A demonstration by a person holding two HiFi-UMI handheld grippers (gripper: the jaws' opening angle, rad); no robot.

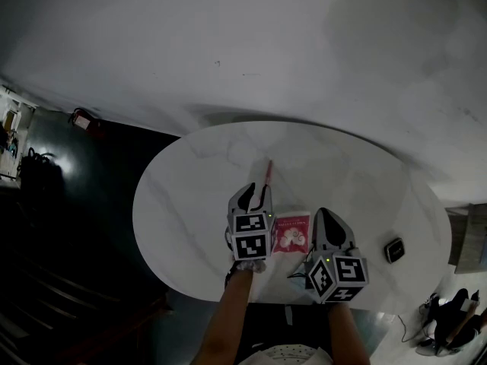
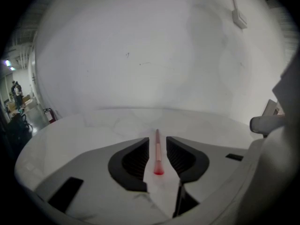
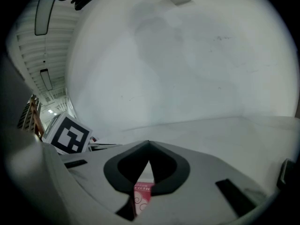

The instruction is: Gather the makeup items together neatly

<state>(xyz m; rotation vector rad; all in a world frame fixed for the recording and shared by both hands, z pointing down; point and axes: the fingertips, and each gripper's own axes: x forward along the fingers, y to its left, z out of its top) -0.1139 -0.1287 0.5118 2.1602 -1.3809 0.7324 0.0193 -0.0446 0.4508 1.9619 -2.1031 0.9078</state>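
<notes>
A plain pale wall (image 1: 243,44) fills the upper half of the head view, with 1 white, faintly veined oval table (image 1: 183,196) below it at centre. Dark floor (image 1: 91,211) spreads across the lower left. A red fire extinguisher (image 1: 82,119) stands at the wall's foot, at the left.

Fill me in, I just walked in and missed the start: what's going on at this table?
A person is tidying makeup items on a white table with a gripper in each hand. The left gripper is open, with a slim pink stick lying on the table between its jaws, not clamped. The right gripper is shut and empty, beside a pink packet. A small black item sits apart near the table's right edge.
</notes>
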